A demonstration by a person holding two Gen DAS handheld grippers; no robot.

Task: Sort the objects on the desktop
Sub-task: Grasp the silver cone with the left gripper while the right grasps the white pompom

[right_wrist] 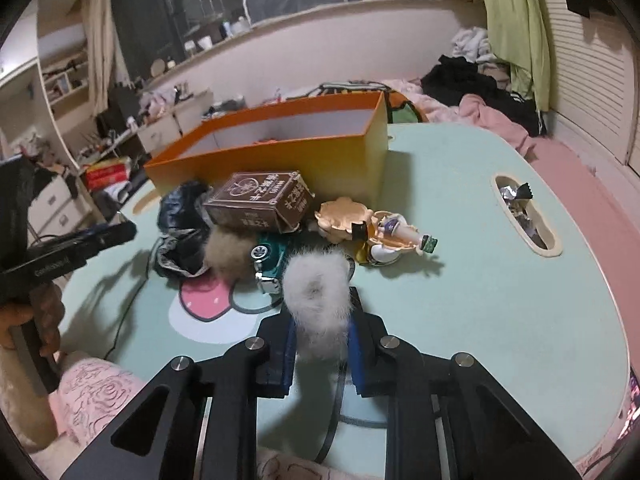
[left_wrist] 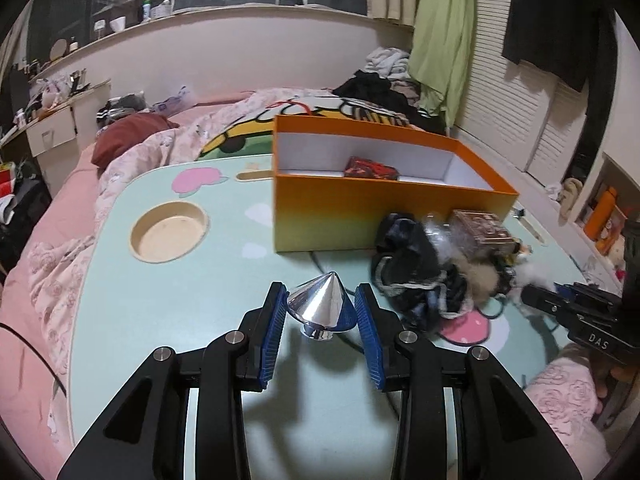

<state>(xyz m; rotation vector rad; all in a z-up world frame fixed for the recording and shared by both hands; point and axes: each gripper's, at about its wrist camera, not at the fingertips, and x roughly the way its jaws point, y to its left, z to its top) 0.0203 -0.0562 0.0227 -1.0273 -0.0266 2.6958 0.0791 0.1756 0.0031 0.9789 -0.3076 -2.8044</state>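
Fingers clamped: left gripper (left_wrist: 321, 312) on chrome cone (left_wrist: 320, 305), right gripper (right_wrist: 322, 334) on white pompom (right_wrist: 318, 298); slick cone may squirt out mid-table

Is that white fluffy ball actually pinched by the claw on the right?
Touching. The right wrist view shows the right gripper with its blue pads pressed into both sides of the white fluffy ball.
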